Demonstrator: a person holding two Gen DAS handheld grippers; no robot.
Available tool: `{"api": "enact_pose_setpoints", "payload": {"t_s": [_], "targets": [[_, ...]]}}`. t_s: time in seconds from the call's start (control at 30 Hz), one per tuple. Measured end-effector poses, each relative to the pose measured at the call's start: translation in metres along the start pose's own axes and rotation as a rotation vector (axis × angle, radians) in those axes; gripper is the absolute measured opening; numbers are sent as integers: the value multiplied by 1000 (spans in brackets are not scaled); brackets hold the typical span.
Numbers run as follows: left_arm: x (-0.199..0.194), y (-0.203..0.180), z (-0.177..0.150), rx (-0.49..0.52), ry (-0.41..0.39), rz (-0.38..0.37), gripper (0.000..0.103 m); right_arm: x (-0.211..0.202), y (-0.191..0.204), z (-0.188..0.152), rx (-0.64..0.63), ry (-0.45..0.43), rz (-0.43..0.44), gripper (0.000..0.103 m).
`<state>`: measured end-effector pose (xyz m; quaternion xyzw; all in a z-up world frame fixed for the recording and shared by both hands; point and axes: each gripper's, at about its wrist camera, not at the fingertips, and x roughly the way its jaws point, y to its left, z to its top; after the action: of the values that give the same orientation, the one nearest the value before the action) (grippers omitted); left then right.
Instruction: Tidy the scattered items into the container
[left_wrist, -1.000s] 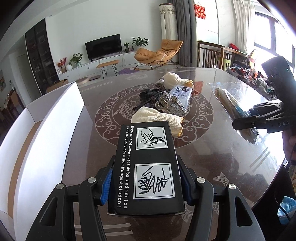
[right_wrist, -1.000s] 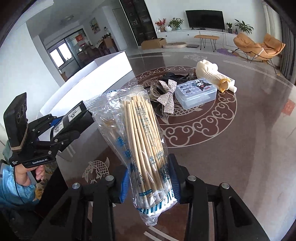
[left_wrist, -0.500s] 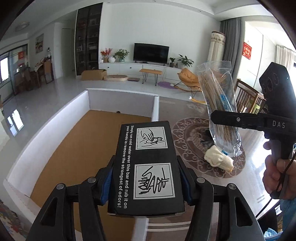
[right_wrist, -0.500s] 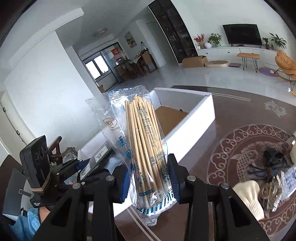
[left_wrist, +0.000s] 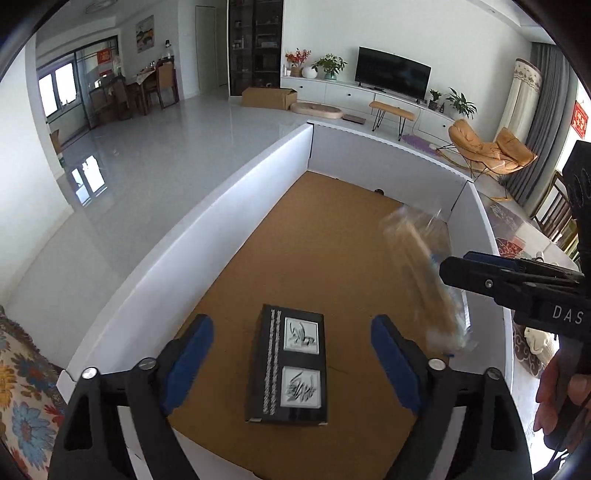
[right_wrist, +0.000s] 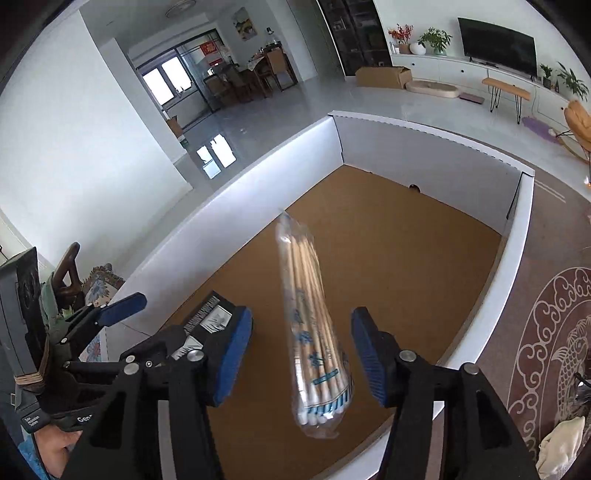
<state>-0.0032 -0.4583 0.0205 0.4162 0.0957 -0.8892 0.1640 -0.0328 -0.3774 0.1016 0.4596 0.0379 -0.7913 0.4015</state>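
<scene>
The black box (left_wrist: 287, 365), printed with two white panels of scribbled marks and a line of white text, lies free between the opening jaws of the left gripper (left_wrist: 291, 354), over the brown cardboard floor of the white-walled container (left_wrist: 207, 236). The clear bag of wooden chopsticks (right_wrist: 314, 339) hangs blurred and untouched between the opening jaws of the right gripper (right_wrist: 301, 354), also above the container floor. To the right, on the patterned table (right_wrist: 546, 325), a cream glove (right_wrist: 561, 443) lies outside the wall.

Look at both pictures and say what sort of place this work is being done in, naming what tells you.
Most likely a home's open living and dining room. A television stands on a long white cabinet with potted plants, an orange lounge chair sits by the curtains, and a dining table with chairs stands near the far windows.
</scene>
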Motion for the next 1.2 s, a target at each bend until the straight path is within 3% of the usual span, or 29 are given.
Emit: {"api": "enact_pose_setpoints", "payload": {"t_s": [0.17, 0.3, 0.47, 0.6, 0.7, 0.77, 0.83, 0.9, 1.0, 1.2], "targets": [[-11, -2, -7, -18, -24, 10, 98, -39, -5, -14, -18, -98, 8, 62], [-44, -37, -12, 46, -92, -10, 98, -98, -30, -44, -4, -218, -24, 62], [-94, -112, -25, 143, -191, -137, 99, -182, -86, -125, -22, -386, -200, 62], [-113, -182, -52, 214, -220, -271, 100, -241, -150, -206, 80, -485, -306, 62], [-104, -233, -80, 257, -179, -362, 100, -259, -212, -257, 251, -428, -372, 63], [-88, -269, -97, 300, -134, -389, 100, -263, -250, -287, 351, -389, -344, 62], [-69, -302, -110, 342, -94, -407, 100, -266, -273, -310, 411, -368, -416, 62], [-52, -330, -123, 380, -58, -413, 100, -269, -281, -324, 422, -342, -518, 62], [-37, -357, -139, 419, -48, -416, 100, -273, -292, -332, 425, -325, -594, 62], [-12, -383, -141, 510, -62, -415, 100, -268, -303, -345, 484, -323, -582, 62]]}}
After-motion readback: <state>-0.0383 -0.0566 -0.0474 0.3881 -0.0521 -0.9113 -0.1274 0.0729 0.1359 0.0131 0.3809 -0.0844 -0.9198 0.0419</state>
